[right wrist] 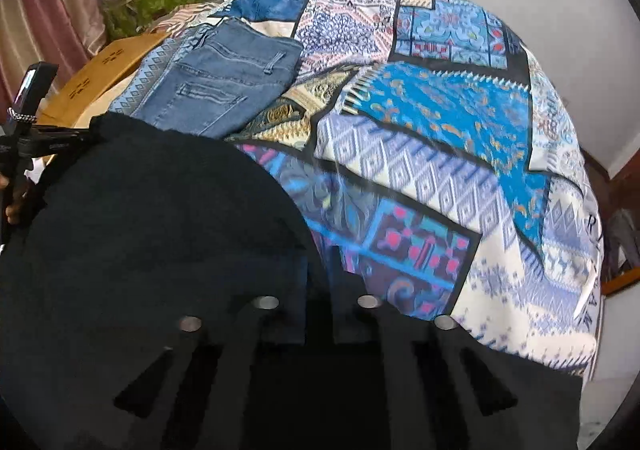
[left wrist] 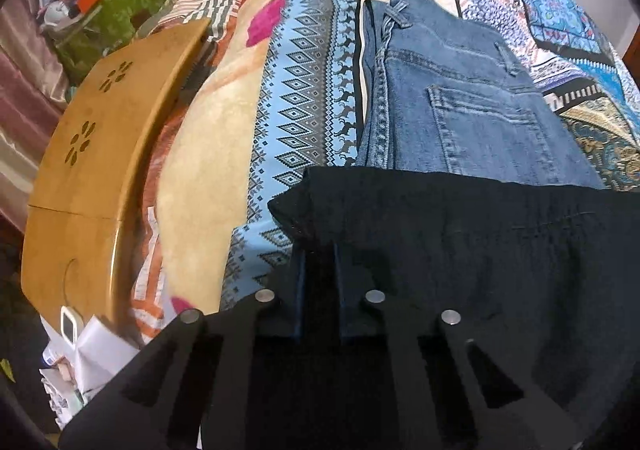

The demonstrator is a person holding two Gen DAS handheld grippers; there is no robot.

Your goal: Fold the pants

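Observation:
Black pants [left wrist: 480, 250] lie across the near part of the bed, in front of both cameras; they also show in the right wrist view [right wrist: 160, 217]. My left gripper [left wrist: 320, 250] is shut on the left corner of the black pants. My right gripper [right wrist: 320, 254] is shut on the right edge of the black pants. Folded blue jeans [left wrist: 460, 105] lie behind them on the bedspread, also in the right wrist view [right wrist: 224, 77].
A patterned blue bedspread [right wrist: 440, 137] covers the bed. A wooden headboard [left wrist: 92, 153] runs along the left. A cluttered pile with a green bag [left wrist: 108, 17] stands at the far left. The left hand-held gripper's handle [right wrist: 24, 121] shows at the left edge.

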